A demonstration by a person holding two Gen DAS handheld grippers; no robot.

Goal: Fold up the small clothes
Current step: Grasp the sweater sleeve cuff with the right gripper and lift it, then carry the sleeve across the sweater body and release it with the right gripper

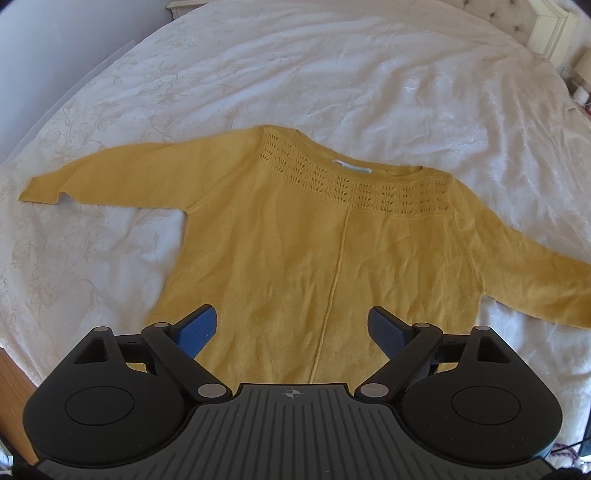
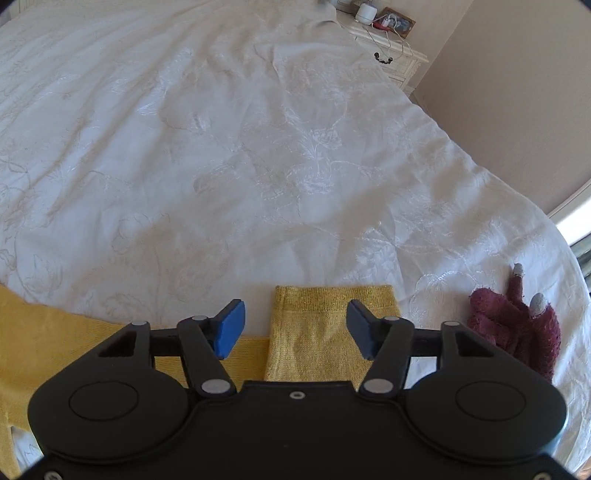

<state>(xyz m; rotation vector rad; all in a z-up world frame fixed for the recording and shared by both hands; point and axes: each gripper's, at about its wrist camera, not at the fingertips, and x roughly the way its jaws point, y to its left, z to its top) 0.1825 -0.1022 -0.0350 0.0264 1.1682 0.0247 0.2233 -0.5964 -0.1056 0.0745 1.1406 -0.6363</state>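
A mustard-yellow knit sweater (image 1: pixel 314 240) lies flat on the white bed, front up, neckline away from me, both sleeves spread out sideways. My left gripper (image 1: pixel 291 328) is open and empty, hovering over the sweater's lower hem, its blue pads either side of the centre seam. My right gripper (image 2: pixel 295 325) is open and empty, hovering over the cuff of the sweater's right sleeve (image 2: pixel 325 332), which lies between the two pads. In the right wrist view the sweater's body shows at the lower left (image 2: pixel 44 339).
The white embroidered bedspread (image 1: pixel 332 74) covers the whole bed. A pair of maroon knit gloves (image 2: pixel 517 325) lies right of the sleeve cuff. A cream nightstand (image 2: pixel 391 40) with small items stands beyond the bed's far right corner. A tufted headboard (image 1: pixel 535 26) stands at the far right.
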